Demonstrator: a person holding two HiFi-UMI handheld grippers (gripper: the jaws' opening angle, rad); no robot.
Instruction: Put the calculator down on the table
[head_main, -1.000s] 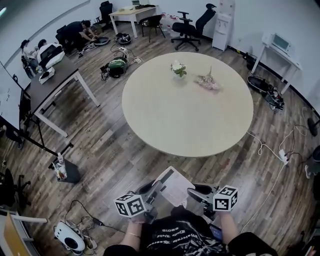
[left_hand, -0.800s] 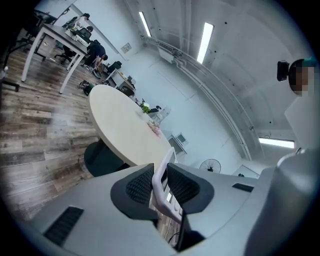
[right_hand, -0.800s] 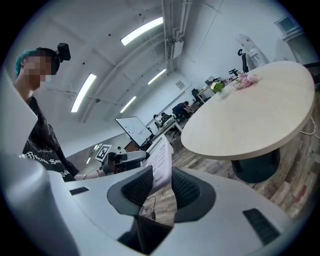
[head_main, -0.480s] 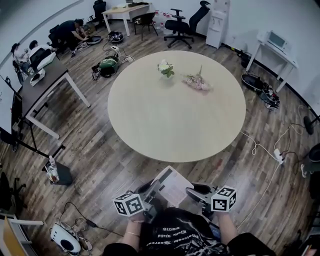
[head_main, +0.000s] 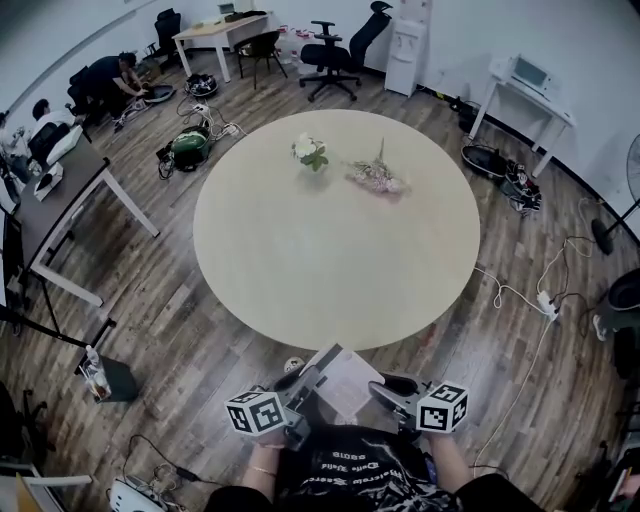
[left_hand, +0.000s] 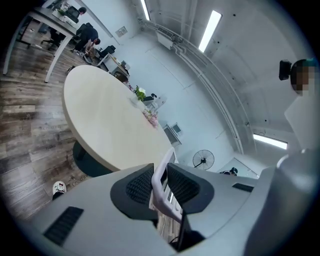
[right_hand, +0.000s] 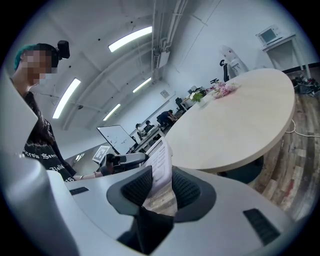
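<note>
The calculator (head_main: 346, 379) is a flat white slab with a dark screen strip. It hangs between my two grippers, just short of the round beige table (head_main: 300, 260). My left gripper (head_main: 303, 384) is shut on its left edge and my right gripper (head_main: 386, 388) on its right edge. In the left gripper view the calculator (left_hand: 163, 167) stands edge-on between the ribbed pads (left_hand: 138, 185). The right gripper view shows its key face (right_hand: 160, 161) pinched between the pads (right_hand: 185, 188), with the table (right_hand: 235, 120) close ahead.
On the table's far side stand a small vase of white flowers (head_main: 310, 152) and a dried bouquet (head_main: 373, 178). A dark desk (head_main: 60, 205) stands at the left, office chairs (head_main: 335, 52) at the back, a white desk (head_main: 520, 95) at the right. Cables and a power strip (head_main: 545, 303) lie on the wood floor.
The table's near edge has come closer to the grippers and the room has slid back in view. Both grippers keep the same hold on the calculator.
</note>
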